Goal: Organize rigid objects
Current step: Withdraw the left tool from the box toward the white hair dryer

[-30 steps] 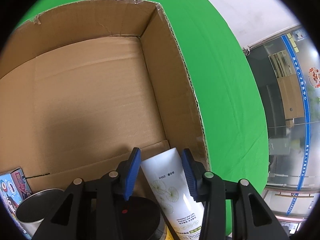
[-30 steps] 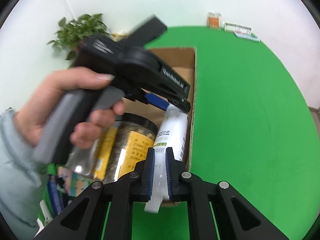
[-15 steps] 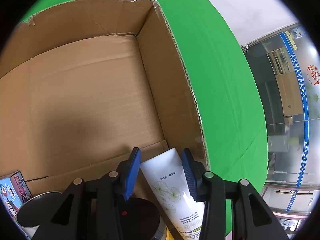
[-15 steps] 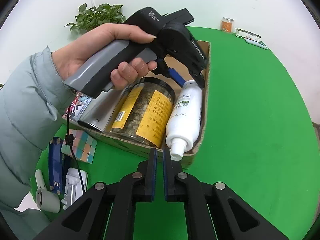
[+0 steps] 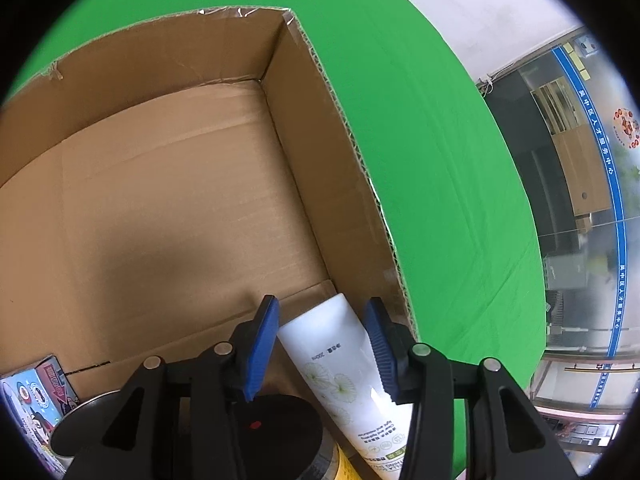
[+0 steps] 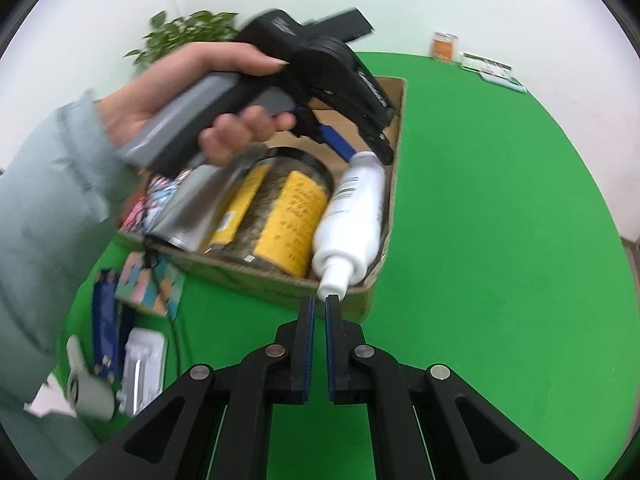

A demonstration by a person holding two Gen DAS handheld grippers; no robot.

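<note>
A white bottle [image 6: 352, 220] lies in the cardboard box [image 6: 394, 184] against its right wall, cap toward the near edge. Beside it lie a jar with a yellow label [image 6: 288, 216], a silver tin [image 6: 192, 208] and a colourful carton [image 5: 28, 392]. My left gripper [image 5: 320, 344] is open, its blue pads either side of the bottle's base [image 5: 340, 360] without pressing it. It also shows in the right wrist view [image 6: 352, 140], held by a hand. My right gripper [image 6: 319, 308] is shut and empty, just short of the bottle's cap.
Most of the box floor [image 5: 160, 208] is bare cardboard. On the green cloth left of the box lie a pastel cube puzzle [image 6: 152, 288], a blue item [image 6: 105, 328], a white packet [image 6: 142, 364] and a grey roller [image 6: 86, 388]. An orange jar [image 6: 444, 46] stands far back.
My right gripper let go of the bottle's cap, pulled back out of the box and stayed shut. The left gripper stayed open around the bottle's base, lifting slightly.
</note>
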